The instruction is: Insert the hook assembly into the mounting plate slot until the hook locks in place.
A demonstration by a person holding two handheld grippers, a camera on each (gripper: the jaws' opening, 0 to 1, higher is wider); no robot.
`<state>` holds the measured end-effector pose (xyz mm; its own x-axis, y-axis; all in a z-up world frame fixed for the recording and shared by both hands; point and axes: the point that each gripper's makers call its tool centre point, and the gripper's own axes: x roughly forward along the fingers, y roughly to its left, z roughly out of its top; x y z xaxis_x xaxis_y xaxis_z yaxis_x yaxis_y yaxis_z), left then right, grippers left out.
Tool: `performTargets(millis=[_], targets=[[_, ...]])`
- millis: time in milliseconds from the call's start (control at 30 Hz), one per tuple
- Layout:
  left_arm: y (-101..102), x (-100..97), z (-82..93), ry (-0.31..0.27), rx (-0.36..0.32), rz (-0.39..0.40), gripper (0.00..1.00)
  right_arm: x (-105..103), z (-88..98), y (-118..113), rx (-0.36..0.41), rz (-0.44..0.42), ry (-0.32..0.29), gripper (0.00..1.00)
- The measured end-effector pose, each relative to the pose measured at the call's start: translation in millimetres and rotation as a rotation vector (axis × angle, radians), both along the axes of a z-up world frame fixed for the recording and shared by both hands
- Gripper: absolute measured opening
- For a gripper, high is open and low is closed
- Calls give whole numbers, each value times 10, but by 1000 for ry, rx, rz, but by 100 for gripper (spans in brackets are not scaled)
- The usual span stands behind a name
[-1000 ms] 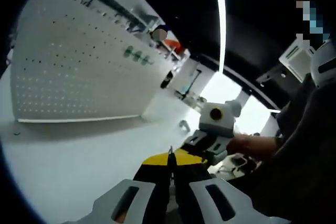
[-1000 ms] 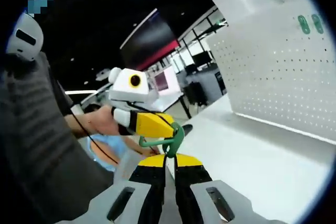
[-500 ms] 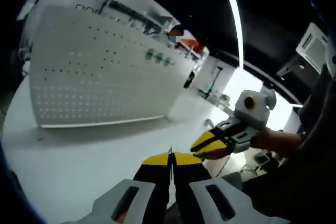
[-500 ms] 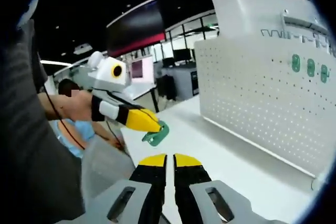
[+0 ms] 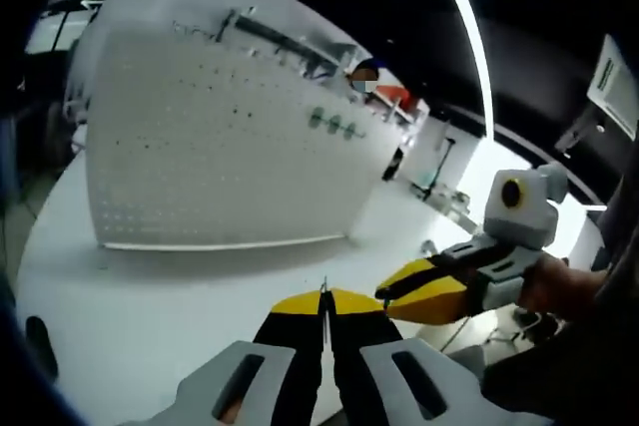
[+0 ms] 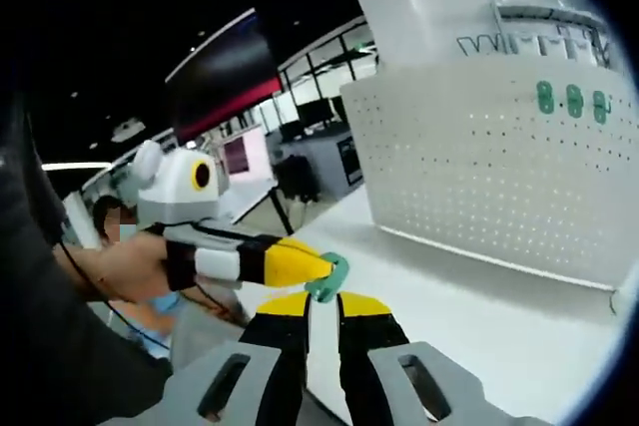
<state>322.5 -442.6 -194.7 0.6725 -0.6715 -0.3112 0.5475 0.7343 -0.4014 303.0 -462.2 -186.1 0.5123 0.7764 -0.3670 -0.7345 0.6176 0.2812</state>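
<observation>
Left gripper (image 6: pixel 321 268) pinches the green hook (image 6: pixel 328 277) by one end, well short of the white pegboard (image 6: pixel 499 177); your right gripper (image 6: pixel 321 308) has its jaws pressed together, empty. With so slight a grip, the hook may twist or drop as you push it into a slot.

White table (image 5: pixel 180 296), ceiling light strip (image 5: pixel 469 27)
</observation>
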Motion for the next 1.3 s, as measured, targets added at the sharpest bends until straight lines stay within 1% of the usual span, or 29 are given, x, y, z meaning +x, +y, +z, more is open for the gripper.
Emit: performTargets(millis=[67, 133, 267, 400, 567, 633, 667, 700, 833, 933, 1133, 1233, 1300], targets=[[-9, 9, 23, -11, -1, 16, 1, 32, 3, 29, -7, -20, -9, 8], [-11, 17, 41, -15, -10, 30, 1, 52, 53, 48, -10, -32, -39, 8], [14, 34, 72, -26, -26, 58, 1, 78, 86, 45, -12, -49, -56, 8], [-4, 33, 59, -26, -25, 55, 1, 116, 74, 31, -20, -71, -57, 8], [-49, 25, 107, -42, -33, 56, 1, 114, 48, 46, -35, -83, -56, 8], [-51, 35, 119, -44, -39, 52, 1, 131, 78, 27, -16, -104, -55, 7], [-58, 23, 110, -32, -45, 43, 1, 138, 87, 21, -7, -111, -53, 7], [-49, 23, 114, -35, -50, 48, 1, 146, 92, 21, 10, -120, -42, 7], [-26, 31, 148, -41, -70, 61, 1, 140, 57, 39, 1, -119, -29, 6], [-28, 35, 177, -49, -75, 60, 1, 128, 74, 53, 31, -127, -23, 3], [-25, 34, 213, -77, -69, 60, 1, 142, 103, 52, 57, -145, -13, 3], [-27, 33, 222, -65, -80, 63, 1, 148, 108, 48, 78, -148, -4, 1], [-27, 38, 266, -74, -84, 66, 1, 150, 166, 44, 99, -132, -42, 1]])
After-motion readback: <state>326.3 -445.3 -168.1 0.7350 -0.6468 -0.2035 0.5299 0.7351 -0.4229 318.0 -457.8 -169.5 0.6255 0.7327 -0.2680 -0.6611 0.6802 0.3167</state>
